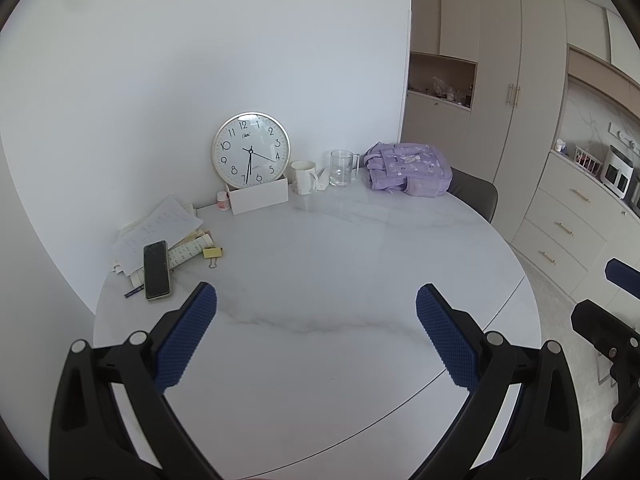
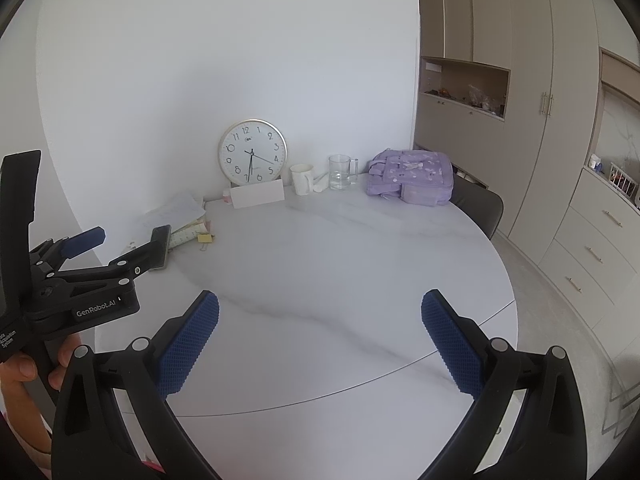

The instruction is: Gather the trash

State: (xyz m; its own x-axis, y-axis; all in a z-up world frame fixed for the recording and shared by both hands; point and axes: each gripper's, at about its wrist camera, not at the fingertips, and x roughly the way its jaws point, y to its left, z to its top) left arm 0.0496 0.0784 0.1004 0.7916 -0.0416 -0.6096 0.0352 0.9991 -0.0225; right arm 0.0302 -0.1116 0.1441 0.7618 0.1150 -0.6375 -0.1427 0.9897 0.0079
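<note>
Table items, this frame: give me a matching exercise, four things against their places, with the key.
Things:
1. clock
2. phone
3. purple bag
4. glass mug

Places:
A. lying on the paper pile
B. far right of the table
C. leaning on the wall behind the white box
D. between the white cup and the bag

Pairs: 1-C, 2-A, 3-B, 4-D

The left gripper (image 1: 316,300) is spread wide and holds nothing. The right gripper (image 2: 320,306) is likewise. A hand (image 2: 24,368) grips the left handle.
</note>
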